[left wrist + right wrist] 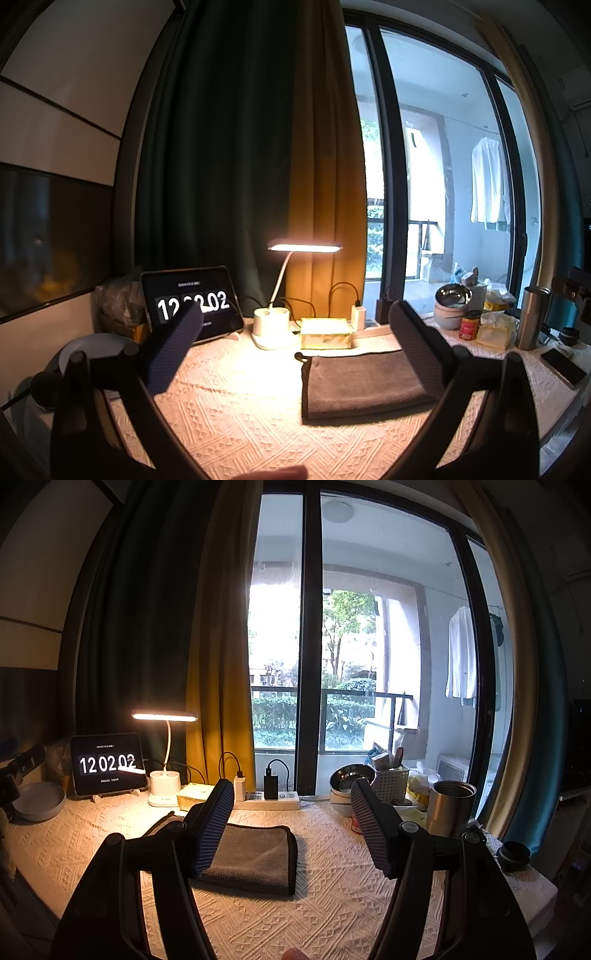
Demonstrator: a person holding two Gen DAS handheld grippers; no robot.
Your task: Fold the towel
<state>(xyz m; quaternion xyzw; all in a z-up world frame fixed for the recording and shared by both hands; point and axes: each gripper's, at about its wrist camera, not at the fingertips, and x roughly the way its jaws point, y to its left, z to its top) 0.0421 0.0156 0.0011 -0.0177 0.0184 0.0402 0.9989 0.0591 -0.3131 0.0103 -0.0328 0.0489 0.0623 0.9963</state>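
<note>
A grey towel (362, 384) with a dark trim lies folded into a flat rectangle on the cream patterned tablecloth (236, 417). In the left wrist view it sits right of centre, partly behind the right finger. My left gripper (295, 332) is open and empty, held above the table to the towel's left. In the right wrist view the folded towel (251, 860) lies low and left of centre, partly behind the left finger. My right gripper (291, 808) is open and empty, held above the towel's right side.
At the back stand a tablet clock (108, 764), a lit desk lamp (164, 716), a tissue box (325, 332) and a power strip (273, 801). On the right are bowls (351, 779), a basket (391, 782), a steel tumbler (450, 808) and a phone (563, 367). A grey dish (38, 801) sits at far left.
</note>
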